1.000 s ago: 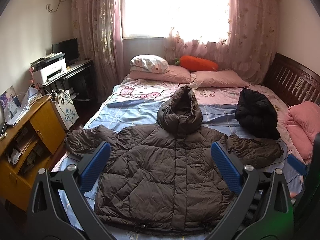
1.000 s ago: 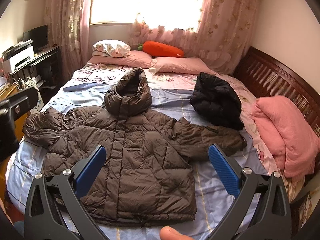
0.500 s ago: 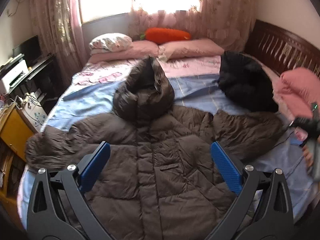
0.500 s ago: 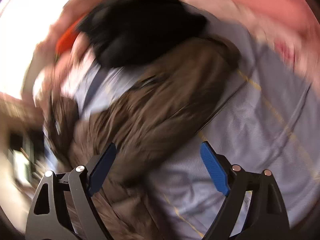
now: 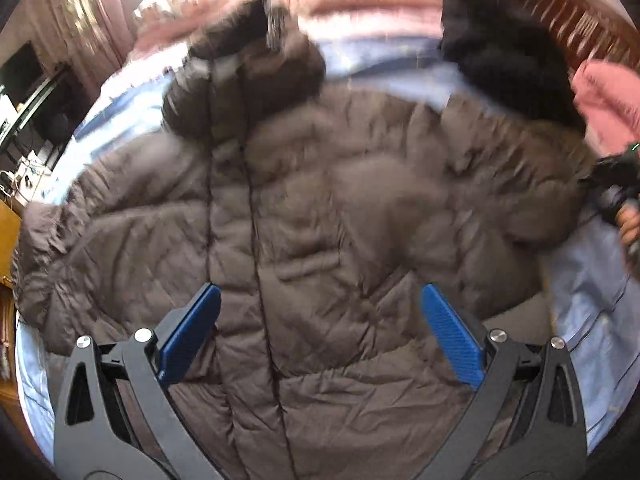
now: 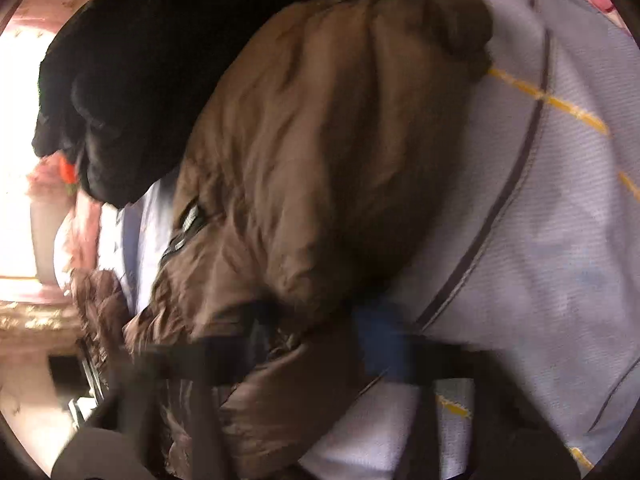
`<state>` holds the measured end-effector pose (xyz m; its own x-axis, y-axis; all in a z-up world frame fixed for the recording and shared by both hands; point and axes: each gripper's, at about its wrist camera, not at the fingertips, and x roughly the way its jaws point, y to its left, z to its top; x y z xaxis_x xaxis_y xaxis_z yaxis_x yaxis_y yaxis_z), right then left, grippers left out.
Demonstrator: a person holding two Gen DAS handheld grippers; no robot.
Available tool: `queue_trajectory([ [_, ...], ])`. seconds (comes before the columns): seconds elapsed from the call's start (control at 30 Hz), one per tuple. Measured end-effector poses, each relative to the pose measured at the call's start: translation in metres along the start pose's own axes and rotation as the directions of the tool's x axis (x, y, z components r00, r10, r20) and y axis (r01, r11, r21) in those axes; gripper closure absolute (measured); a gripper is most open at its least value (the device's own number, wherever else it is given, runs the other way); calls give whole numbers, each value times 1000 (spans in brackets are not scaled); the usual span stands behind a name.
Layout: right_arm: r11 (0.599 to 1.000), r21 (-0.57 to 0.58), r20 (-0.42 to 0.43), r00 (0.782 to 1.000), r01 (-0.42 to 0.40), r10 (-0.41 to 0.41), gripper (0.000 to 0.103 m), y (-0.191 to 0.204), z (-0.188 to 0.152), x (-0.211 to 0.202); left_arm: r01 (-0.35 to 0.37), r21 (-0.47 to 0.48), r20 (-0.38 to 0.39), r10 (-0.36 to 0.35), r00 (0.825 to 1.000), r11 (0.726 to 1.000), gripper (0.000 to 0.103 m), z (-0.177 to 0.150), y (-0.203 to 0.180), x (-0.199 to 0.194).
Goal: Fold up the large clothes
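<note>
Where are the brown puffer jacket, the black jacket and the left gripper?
brown puffer jacket (image 5: 304, 216): left wrist view, on its chest panel.
black jacket (image 5: 508, 64): left wrist view, on the middle of the heap.
left gripper (image 5: 320, 336): left wrist view, midway between its blue fingers.

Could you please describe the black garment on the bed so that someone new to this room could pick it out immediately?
Start from the bed with its pale blue sheet, where a large brown puffer jacket lies spread out flat. Just beyond that jacket's sleeve, towards the dark wooden bed frame, sits the black garment. Unlike the spread brown jacket and the pink bedding beside it, it is bunched into a dark heap.
</note>
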<state>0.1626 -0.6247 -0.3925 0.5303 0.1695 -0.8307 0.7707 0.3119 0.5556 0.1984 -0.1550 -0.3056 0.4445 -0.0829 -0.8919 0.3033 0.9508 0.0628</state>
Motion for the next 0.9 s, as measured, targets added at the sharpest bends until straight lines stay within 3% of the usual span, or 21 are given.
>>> queue_trajectory([
  [0.07, 996, 60, 27, 998, -64, 62, 98, -7, 3, -10, -14, -5, -56, 14, 998, 1000, 2, -3, 2, 17],
  [0.17, 986, 128, 164, 983, -105, 83, 101, -13, 4, -45, -46, -30, -132, 41, 990, 999, 2, -6, 10, 34],
  [0.27, 977, 189, 347, 937, -103, 32, 103, -23, 7, -93, -34, -63, -154, 24, 988, 997, 2, -8, 19, 33],
  [0.37, 998, 52, 419, 908, -43, 17, 103, -10, 12, -120, -28, -65, -157, 17, 987, 997, 2, -7, 26, 29],
  [0.43, 991, 7, 412, 904, -132, 117, 103, -8, 13, -128, -37, -79, -145, 25, 989, 996, 2, -5, 30, 22],
  [0.47, 986, 16, 392, 908, -169, 149, 94, -13, 18, -133, -35, -92, -139, 22, 990, 995, 2, -5, 31, 19],
  [0.5, 978, 31, 363, 914, -206, 181, 51, -17, 20, -130, -27, -102, -133, 14, 991, 994, 2, -6, 32, 16],
  [0.57, 972, 66, 330, 924, -228, 194, 1, -36, 23, -130, 4, -110, -120, -17, 993, 994, 2, -7, 32, 10],
  [0.6, 972, 81, 347, 921, -220, 179, 1, -43, 23, -126, 13, -106, -115, -25, 993, 994, 2, -9, 31, 7],
  [0.67, 973, 113, 318, 935, -203, 159, 1, -53, 30, -111, 22, -92, -97, -31, 995, 995, 2, -8, 25, 5],
  [0.77, 970, 144, 202, 965, -196, 165, 1, -64, 39, -85, 28, -66, -78, -33, 996, 997, 2, -9, 11, 9],
  [0.83, 978, 139, 170, 977, -154, 130, 13, -67, 37, -71, 36, -32, -93, -38, 995, 999, 7, -9, -1, 18],
  [0.87, 982, 131, 152, 982, -133, 113, 43, -66, 36, -62, 36, -18, -101, -37, 994, 999, 12, -8, -6, 24],
  [0.9, 985, 126, 131, 986, -121, 104, 86, -64, 36, -53, 37, 6, -123, -36, 992, 999, 24, -9, -12, 30],
])
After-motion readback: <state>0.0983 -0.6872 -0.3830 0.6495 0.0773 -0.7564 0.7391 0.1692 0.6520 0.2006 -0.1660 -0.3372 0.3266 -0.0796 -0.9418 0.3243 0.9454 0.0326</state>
